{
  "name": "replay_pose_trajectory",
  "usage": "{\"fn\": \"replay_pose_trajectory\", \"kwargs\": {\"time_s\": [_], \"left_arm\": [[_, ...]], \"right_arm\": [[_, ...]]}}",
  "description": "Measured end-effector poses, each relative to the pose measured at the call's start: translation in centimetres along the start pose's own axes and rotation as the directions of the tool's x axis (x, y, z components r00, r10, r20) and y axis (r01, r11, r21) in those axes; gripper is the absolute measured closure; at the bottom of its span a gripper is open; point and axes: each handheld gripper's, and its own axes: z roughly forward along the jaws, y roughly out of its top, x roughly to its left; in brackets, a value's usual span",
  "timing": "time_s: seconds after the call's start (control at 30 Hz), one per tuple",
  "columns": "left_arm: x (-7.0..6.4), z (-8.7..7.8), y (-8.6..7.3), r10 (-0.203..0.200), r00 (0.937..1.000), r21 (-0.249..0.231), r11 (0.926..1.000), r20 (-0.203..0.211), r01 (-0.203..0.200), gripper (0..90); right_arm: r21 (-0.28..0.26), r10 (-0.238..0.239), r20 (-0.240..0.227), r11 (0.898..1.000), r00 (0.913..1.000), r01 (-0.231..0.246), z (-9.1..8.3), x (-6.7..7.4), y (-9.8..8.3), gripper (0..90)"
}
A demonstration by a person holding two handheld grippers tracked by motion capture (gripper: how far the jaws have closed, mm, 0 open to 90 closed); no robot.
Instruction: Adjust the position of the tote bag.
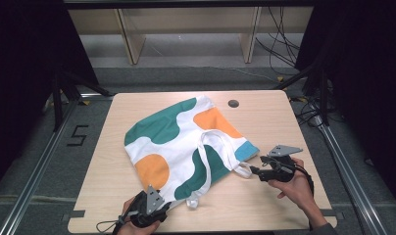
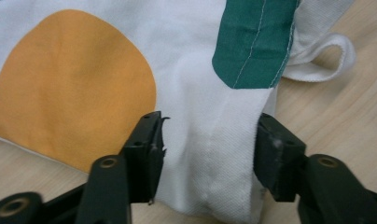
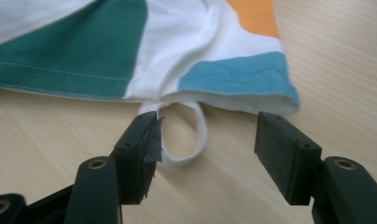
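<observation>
- A cloth bag (image 1: 186,142) is laid flat in the middle of the wooden counter (image 1: 264,122), turned at a slant.
- The left claw (image 1: 154,208) is held at the near corner of the bag. In the left gripper view, white cloth of the bag (image 2: 210,154) is seen between the two black jaws, which are wide apart. Nothing is gripped by them.
- The right claw (image 1: 257,171) is held at the right side of the bag, just beside a small white loop (image 1: 243,170). In the right gripper view, the loop (image 3: 184,135) is seen lying on the counter between the jaws, close to the left one. The jaws are wide apart and nothing is gripped.
- The bag is made of soft woven cloth. It is white, with big round-edged patches of green and orange and one small blue patch (image 1: 246,151) at the corner near the right claw.
- A line of stitches is seen along the green edge in both gripper views.
- Long white straps (image 1: 206,152) are laid across the top of the bag, and another strap end (image 1: 192,201) sticks out at the near edge.
- The counter is pale wood with fine lines in it, and a small dark round hole (image 1: 233,104) is seen near its far edge.
- The bag is flat, and what is inside cannot be told.
</observation>
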Motion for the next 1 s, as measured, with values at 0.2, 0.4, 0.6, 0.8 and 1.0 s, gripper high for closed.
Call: {"fn": "replay_pose_trajectory", "kwargs": {"time_s": [0.2,0.4,0.6,0.8,1.0], "left_arm": [[1.4,-0.6,-0.5,0.033,0.9991,-0.001,0.9994,-0.027,-0.033,69.6],[2.3,-0.6,-0.5,0.064,0.9979,-0.05,0.9967,0.009,-0.064,76.6],[2.7,-1.2,-0.9,-0.008,0.9999,-0.048,0.9988,-0.01,0.008,77.5],[2.8,-0.9,-1.0,-0.022,0.9997,-0.046,0.9987,-0.009,0.022,77.0],[2.9,-0.8,-1.1,-0.033,0.9994,-0.04,0.9986,0.01,0.033,73.8]], "right_arm": [[0.01,0.008,0.098,1.0,0.9951,-0.009,0.3,-1.7,-0.6,42.0],[0.053,-0.02,0.132,0.998,0.9911,0.013,1.5,-1.8,-0.5,41.9],[0.084,-0.079,0.15,0.994,0.9855,0.067,3.8,-1.8,0.3,42.1],[0.062,-0.071,0.16,0.996,0.9845,0.061,5.1,-2.1,0.8,41.2],[0.015,-0.126,0.125,0.992,0.9842,0.125,7.2,-2.5,1.7,66.5]]}}
